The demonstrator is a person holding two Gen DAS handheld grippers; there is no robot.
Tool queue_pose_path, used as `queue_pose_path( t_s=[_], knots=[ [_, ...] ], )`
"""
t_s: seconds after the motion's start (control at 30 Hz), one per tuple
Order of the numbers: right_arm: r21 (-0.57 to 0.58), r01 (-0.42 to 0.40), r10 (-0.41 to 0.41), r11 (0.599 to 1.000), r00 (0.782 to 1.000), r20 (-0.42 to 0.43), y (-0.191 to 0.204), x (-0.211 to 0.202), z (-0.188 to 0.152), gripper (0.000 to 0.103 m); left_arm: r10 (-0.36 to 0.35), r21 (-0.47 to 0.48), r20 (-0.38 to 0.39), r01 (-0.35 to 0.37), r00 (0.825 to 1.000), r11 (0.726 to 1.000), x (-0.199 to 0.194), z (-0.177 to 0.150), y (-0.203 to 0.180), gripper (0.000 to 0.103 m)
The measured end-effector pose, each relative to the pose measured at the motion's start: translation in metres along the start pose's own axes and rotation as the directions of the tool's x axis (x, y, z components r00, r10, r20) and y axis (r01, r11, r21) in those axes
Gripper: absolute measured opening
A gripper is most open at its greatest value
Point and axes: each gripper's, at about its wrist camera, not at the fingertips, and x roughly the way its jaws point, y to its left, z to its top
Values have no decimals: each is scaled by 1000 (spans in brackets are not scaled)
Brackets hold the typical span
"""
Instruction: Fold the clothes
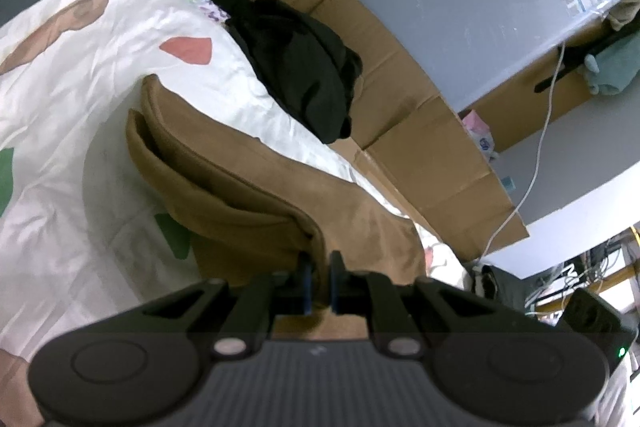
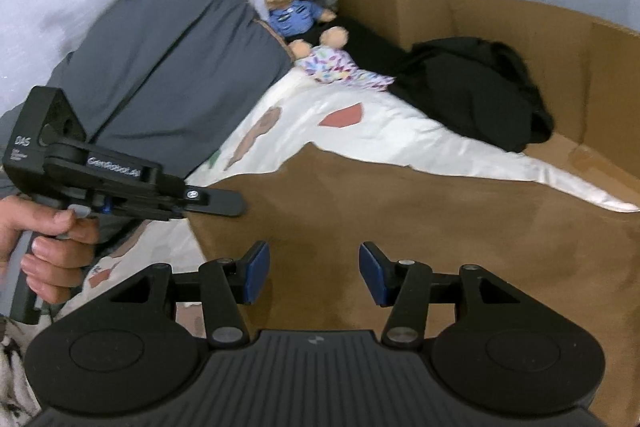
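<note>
Bedsheet (image 1: 60, 147) underlies left gripper (image 1: 320, 281) pinching brown garment (image 1: 240, 195).

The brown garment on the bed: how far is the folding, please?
Partly done. The brown garment already lies in stacked layers on the white patterned sheet. In hand: the left tongs are shut on one edge of it, while the right tongs hang open above the brown cloth, holding nothing. Left: finishing this fold, and the black garment still lies crumpled beside the cardboard.

Bedroom in a home, as I see it: bed (image 2: 400, 131) with printed white quilt, grey pillow (image 2: 168, 67), teddy bear (image 2: 290, 9), flattened cardboard (image 1: 404, 99) alongside
</note>
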Motion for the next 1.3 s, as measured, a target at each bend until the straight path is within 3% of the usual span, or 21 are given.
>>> queue_pose_path(
  t_s=[0.17,0.3,0.4,0.77,1.03,1.07,1.1,1.17,1.3],
  knots=[
    [-4,-74,74,997,997,-11,11,10,-5,56,4,-6,-3,-4,1000,1000,3,2,-2,9],
    [-26,-120,120,992,993,17,24,14,-6,66,13,-32,-7,-13,1000,999,2,3,-3,9],
    [-62,-129,130,990,991,27,37,17,-5,67,17,-61,-10,-17,1000,998,0,2,-4,9],
    [-165,-44,53,985,997,53,72,45,-8,67,29,-162,2,-28,1000,986,-16,1,6,9],
    [-282,39,-16,959,996,84,103,67,-9,66,54,-213,21,-48,998,976,-24,1,11,9],
    [-307,78,-47,948,993,106,109,71,-11,60,61,-221,23,-54,998,974,-25,1,12,9],
    [-328,102,-67,939,991,115,111,73,-12,47,69,-229,26,-61,997,972,-25,1,13,9],
    [-353,127,-92,927,989,115,113,78,-13,30,74,-245,28,-65,997,967,-26,1,16,9],
    [-350,138,-107,927,989,107,109,80,-10,15,82,-232,27,-73,996,970,-26,3,18,10]
  ],
)
